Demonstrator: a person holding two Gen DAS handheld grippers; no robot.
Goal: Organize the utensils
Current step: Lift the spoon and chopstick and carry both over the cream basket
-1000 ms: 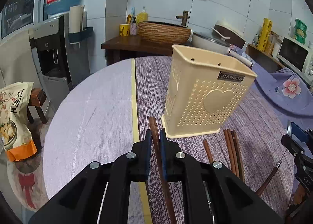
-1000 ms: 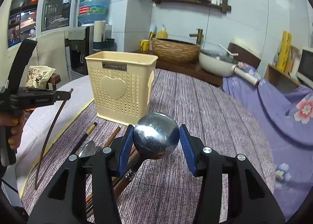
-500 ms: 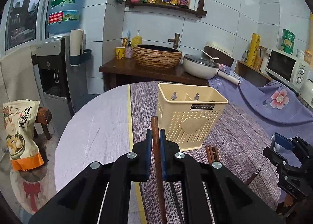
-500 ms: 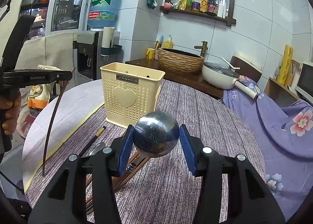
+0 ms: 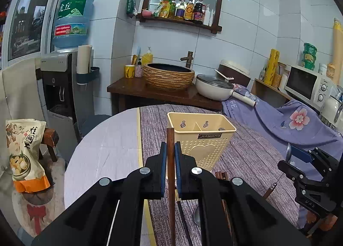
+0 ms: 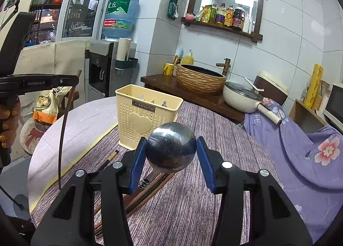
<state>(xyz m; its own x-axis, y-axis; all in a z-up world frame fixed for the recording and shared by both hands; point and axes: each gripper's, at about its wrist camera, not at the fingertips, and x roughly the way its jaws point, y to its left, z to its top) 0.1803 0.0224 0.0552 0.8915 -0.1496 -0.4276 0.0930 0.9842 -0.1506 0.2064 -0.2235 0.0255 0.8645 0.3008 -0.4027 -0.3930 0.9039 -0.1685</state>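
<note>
While both grippers hang above the round table (image 5: 103, 149), each has hold of one utensil. Seen from its own camera, the left gripper (image 5: 169, 155) has its blue pads pressed flat against a single brown chopstick (image 5: 170, 138); the jaws are as good as closed, with only the stick's width between them. The chopstick stands nearly upright, its blunt top poking out at twelve o'clock above the pads and its long end trailing down toward six o'clock, clear of the cloth. In the right wrist view the same stick hangs at nine o'clock from the left gripper, which a hand (image 6: 8, 125) grips by the handle.

The right gripper (image 6: 171, 160) is about half open, its two blue pads clamped on either side of the round bowl of a steel spoon (image 6: 171, 145). The spoon's handle runs down and back toward seven o'clock beneath the jaws.

A cream plastic utensil holder (image 6: 143, 115) stands upright on the striped purple cloth (image 6: 214, 134), at about eleven o'clock from the spoon and just past the chopstick tip at one o'clock in the left view. Its top is divided into compartments. More chopsticks (image 6: 150, 190) lie loose on the cloth near the holder's base, under the right gripper.
</note>
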